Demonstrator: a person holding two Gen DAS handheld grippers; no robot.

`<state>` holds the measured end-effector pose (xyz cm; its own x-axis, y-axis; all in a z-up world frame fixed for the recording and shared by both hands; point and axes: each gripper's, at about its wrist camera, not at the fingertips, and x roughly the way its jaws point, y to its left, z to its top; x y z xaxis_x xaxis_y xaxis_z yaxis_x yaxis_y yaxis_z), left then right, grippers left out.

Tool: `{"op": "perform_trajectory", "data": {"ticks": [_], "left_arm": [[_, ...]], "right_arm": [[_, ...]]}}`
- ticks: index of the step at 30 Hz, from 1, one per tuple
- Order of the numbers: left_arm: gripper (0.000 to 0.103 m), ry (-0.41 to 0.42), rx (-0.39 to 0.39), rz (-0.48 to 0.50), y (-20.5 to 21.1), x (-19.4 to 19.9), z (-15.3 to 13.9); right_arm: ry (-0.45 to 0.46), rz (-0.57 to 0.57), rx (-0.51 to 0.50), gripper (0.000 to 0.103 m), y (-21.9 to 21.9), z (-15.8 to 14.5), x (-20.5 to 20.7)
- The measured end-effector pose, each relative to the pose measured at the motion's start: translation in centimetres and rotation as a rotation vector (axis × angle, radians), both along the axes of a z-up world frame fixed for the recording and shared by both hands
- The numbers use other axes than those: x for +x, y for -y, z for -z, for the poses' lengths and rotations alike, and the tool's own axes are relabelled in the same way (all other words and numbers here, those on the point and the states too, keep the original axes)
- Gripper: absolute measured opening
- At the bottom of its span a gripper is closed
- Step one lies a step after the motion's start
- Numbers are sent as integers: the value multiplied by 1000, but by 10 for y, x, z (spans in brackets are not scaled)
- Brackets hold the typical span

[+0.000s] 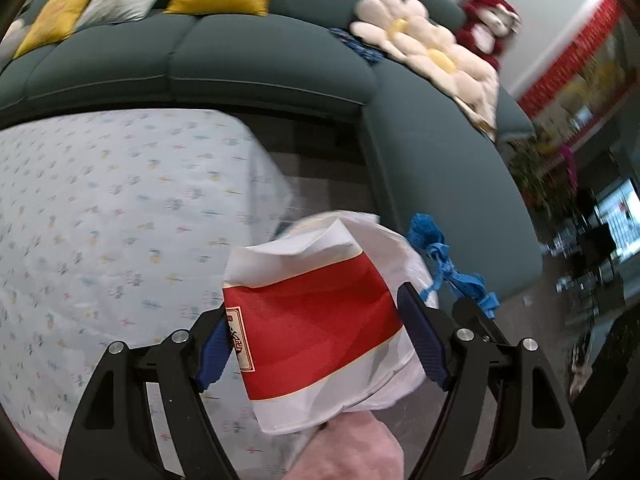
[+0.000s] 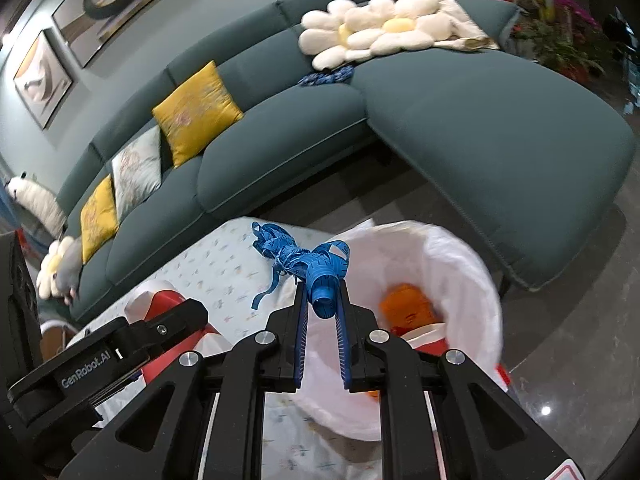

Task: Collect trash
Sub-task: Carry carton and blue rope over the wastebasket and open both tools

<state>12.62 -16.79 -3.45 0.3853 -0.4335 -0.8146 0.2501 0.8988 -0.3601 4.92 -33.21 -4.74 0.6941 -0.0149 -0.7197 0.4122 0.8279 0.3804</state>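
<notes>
With the crumpled paper cup [image 1: 316, 320] clamped in the left tongs [image 1: 316, 332] and the blue tape [image 2: 316, 272] pinched in the right tongs [image 2: 323, 312] above the lined bin [image 2: 460, 256], a drop onto the worktop [image 1: 120, 208] could be caused by early release; loose tape ends could be snagged.

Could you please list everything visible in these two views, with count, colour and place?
paper cup: one, red and white, between the left fingers
tape measure: one, blue, tangled, in the right gripper
trash bin: one, white liner, beside the table, orange item inside
table: one, pale patterned cloth
sofa: one, dark green
cushions: three yellow, one pale
flower cushions: cream, on sofa
left gripper: black, blue pads
right gripper: black, blue pads
</notes>
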Motion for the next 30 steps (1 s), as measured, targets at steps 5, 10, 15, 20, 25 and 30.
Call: {"op": "perform_trajectory", "data": {"ticks": [5,10,15,20,25,30], "left_arm": [[80,4,0,67,25,-3,1],[85,48,13,67,29,-7,-1],[85,55,17,39,23,-5,0],[85,64,28,12,11,-3,-1],[85,71,33,-5,2,-3,-2],[85,85,45,-14,-6,-4,-5]], "right_arm": [[0,42,6,13,21,2,-11],[-4,61,13,13,29,7,-15],[-8,54,20,15,26,9,-9],[-2,43,22,18,19,7,-7],[-1,25,10,21,13,3,-2],[0,14,-2,25,7,-1,-1]]}}
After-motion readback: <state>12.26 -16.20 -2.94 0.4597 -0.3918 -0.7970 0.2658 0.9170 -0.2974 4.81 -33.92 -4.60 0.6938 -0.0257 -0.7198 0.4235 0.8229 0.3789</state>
